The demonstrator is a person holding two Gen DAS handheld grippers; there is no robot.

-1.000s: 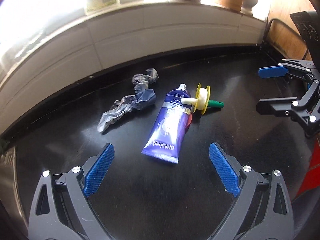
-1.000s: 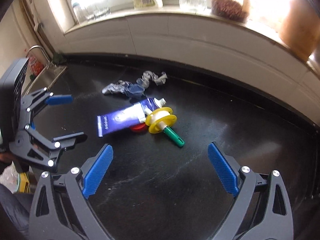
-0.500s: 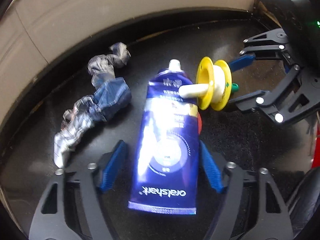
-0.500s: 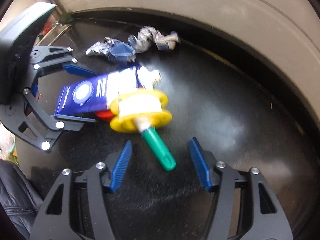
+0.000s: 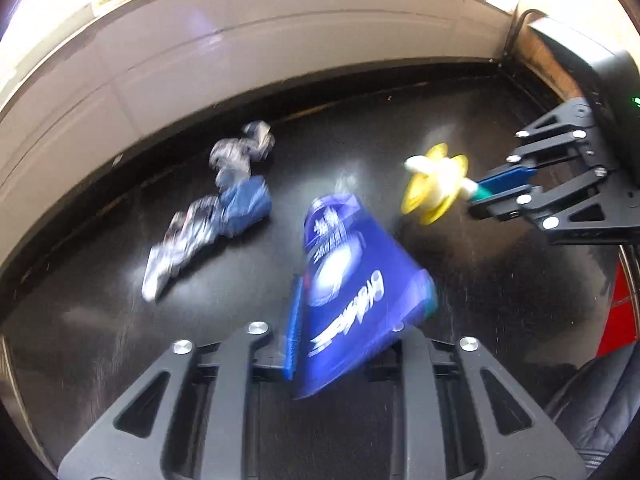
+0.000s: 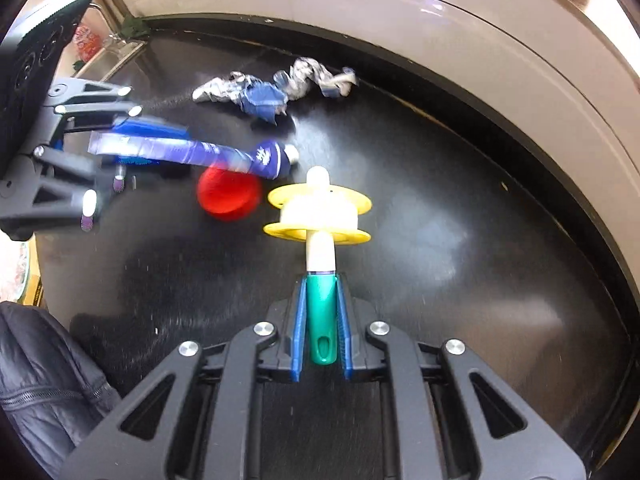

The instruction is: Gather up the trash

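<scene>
Blue tube clamped in left jaws, green-handled spool in right jaws.

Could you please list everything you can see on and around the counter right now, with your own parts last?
Toothpaste tube: one, blue and white, clamped at its flat end in the left tongs.
Spool tool: one, yellow flanges, cream core, green handle gripped by the right tongs.
Cap: one, red, on the counter below the tube's nozzle.
Crumpled wrapper: one, silver and blue, on the counter near the wall.
Counter: one, black.
Wall tiles: pale, behind the counter.
Left tongs: black frame, blue pads, just closed on the tube.
Right tongs: same make, just closed on the handle.
Sleeve: dark, quilted.
</scene>
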